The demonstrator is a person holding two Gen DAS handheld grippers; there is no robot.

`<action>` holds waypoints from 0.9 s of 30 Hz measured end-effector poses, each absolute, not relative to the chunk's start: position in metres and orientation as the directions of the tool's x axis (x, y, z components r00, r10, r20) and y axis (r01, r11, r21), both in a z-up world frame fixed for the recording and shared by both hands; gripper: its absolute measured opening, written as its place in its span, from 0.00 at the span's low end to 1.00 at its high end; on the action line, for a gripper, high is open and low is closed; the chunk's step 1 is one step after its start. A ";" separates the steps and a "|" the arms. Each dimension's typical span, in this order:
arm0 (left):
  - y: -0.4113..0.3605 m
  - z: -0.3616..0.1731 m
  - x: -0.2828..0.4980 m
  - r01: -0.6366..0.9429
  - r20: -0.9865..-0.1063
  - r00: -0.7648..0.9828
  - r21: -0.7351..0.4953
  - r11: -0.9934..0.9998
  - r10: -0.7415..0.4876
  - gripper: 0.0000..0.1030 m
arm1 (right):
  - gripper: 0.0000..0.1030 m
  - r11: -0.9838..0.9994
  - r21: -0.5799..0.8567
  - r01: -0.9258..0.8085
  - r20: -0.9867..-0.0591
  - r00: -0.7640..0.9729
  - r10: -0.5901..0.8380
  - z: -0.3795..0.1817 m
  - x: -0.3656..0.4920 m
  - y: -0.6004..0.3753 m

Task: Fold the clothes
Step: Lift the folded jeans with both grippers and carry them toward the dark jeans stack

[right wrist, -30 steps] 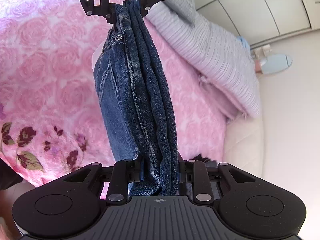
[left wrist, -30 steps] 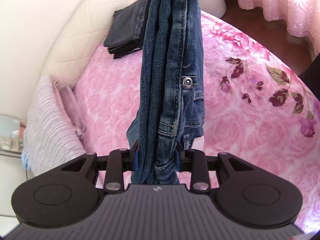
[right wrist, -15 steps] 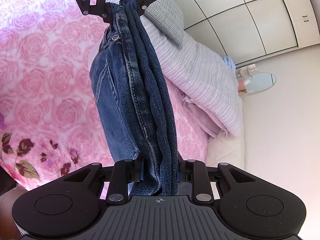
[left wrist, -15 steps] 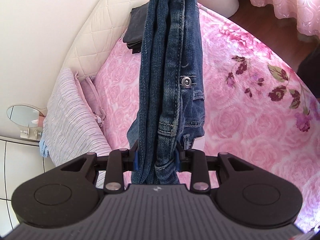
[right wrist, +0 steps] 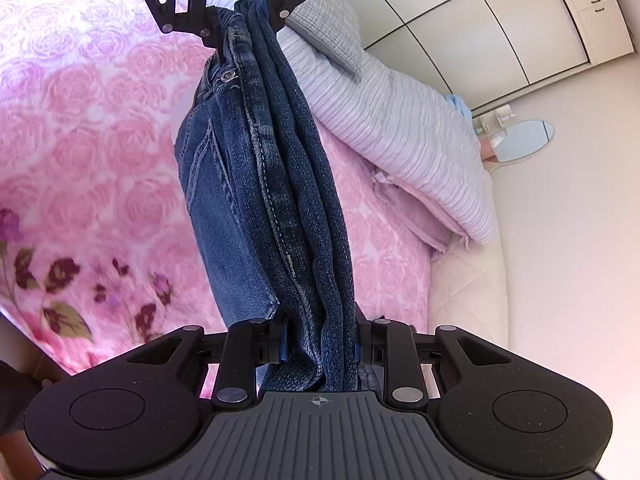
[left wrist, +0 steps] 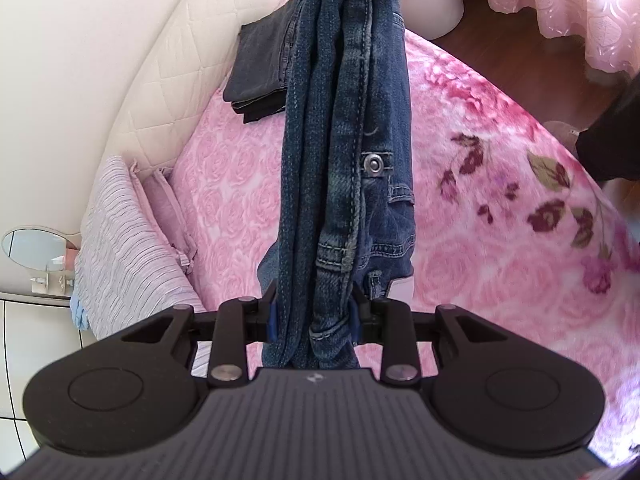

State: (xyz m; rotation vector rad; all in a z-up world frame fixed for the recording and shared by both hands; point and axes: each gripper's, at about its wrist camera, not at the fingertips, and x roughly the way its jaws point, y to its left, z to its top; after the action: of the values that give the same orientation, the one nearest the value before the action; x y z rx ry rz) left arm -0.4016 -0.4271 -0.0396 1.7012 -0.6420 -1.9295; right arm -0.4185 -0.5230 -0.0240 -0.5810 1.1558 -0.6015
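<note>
Stretching between the two grippers, the blue jeans (left wrist: 344,152) hang bunched into a long rope of folded denim above the pink rose-patterned bed (left wrist: 500,264). At the near end of the left wrist view, the left gripper (left wrist: 313,316) has its fingers clamped on the gathered waistband, where a metal button (left wrist: 374,164) and a belt loop show just ahead of the grip. In the right wrist view, the right gripper (right wrist: 319,346) has its fingers clamped on the other end of the bundle, and the left gripper appears at the top of that frame, pinching the far end. A folded stack of dark clothes (left wrist: 264,64) lies on the bed against the cream quilted headboard (left wrist: 160,60). A striped pillow (right wrist: 400,132) rests near the headboard, with a small oval mirror (right wrist: 520,140) beyond it, and pink curtains (left wrist: 560,4) hang past the foot of the bed.
</note>
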 end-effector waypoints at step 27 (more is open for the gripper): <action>-0.584 -0.041 -0.652 0.068 -0.728 -0.199 0.658 -0.750 -0.656 0.27 | 0.26 0.694 -0.698 0.177 -0.661 0.211 -0.720 -0.007 -0.620 -0.735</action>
State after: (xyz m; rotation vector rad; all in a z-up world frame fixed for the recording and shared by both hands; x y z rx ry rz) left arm -0.6518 -0.5837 -0.0414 1.5880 -0.6882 -1.9962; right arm -0.6199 -0.7351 -0.0072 -0.5417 1.2068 -0.6669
